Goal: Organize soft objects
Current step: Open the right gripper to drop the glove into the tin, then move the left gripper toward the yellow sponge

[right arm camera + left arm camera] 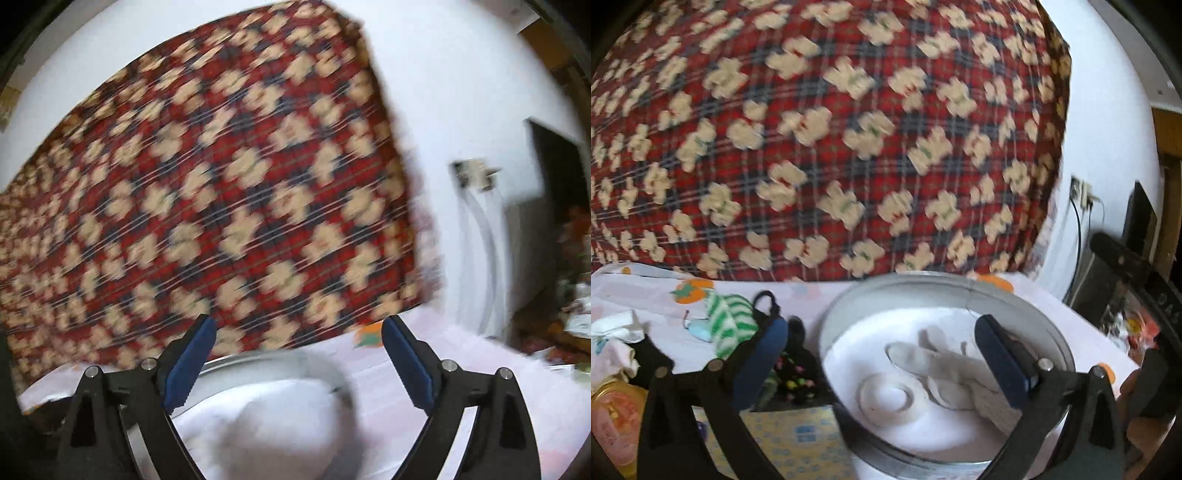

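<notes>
A round metal tin (831,317) with a white lining sits on the pale printed sheet. Inside it lie white soft pieces (934,362), and a rolled white one (890,397) is among them. My left gripper (881,332) hangs open over the tin with nothing between its blue pads. Left of the tin lie a green-and-white striped sock (729,323) and a black piece with coloured dots (794,373). The right wrist view is blurred. There my right gripper (299,328) stands open above the tin's rim (266,358), with a white soft lump (280,424) below it, clear of the pads.
A big red plaid cushion with cream bears (827,140) rises right behind the tin. White cloths (617,332), a pink jar (613,421) and a yellow-blue patterned pack (801,443) crowd the near left. A wall socket with cables (1082,195) is at the right.
</notes>
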`<state>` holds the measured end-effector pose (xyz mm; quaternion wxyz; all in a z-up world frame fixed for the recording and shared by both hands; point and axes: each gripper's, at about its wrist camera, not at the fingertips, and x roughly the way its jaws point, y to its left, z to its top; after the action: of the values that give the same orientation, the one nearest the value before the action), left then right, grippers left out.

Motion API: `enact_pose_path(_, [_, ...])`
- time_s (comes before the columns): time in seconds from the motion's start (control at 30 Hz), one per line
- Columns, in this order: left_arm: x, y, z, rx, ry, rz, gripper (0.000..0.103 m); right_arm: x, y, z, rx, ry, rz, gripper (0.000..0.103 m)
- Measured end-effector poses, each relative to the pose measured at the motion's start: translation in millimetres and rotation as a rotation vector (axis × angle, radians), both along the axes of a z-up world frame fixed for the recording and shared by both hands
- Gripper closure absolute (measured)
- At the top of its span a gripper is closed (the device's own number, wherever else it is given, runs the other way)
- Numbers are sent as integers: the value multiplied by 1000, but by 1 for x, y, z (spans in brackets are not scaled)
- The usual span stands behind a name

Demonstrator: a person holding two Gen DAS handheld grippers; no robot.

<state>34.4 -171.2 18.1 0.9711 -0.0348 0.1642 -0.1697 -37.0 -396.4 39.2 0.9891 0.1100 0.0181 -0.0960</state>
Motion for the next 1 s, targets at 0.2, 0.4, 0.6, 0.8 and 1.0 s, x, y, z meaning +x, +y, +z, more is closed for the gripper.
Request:
enact_pose_path(0.2, [-10,15,4,16,-57,67,0,-7,-20,-1,73,-12,-118,10])
enact_pose_path(0.4, [-20,27,1,12,-68,88,0,-4,-16,-3,57,1,-141,10])
enact_pose_path(0.6, [-31,38,-3,2,-71,97,0,-12,-13,-5,28,-13,-185,10])
enact_pose_path(0.8, [-42,57,-5,-20,-77,117,0,-22,-9,-5,28,-41,-222,10])
enact_pose_path(1.0, [-53,77,-10,-29,-73,141,0,-29,-2,-4,33,-54,-243,10])
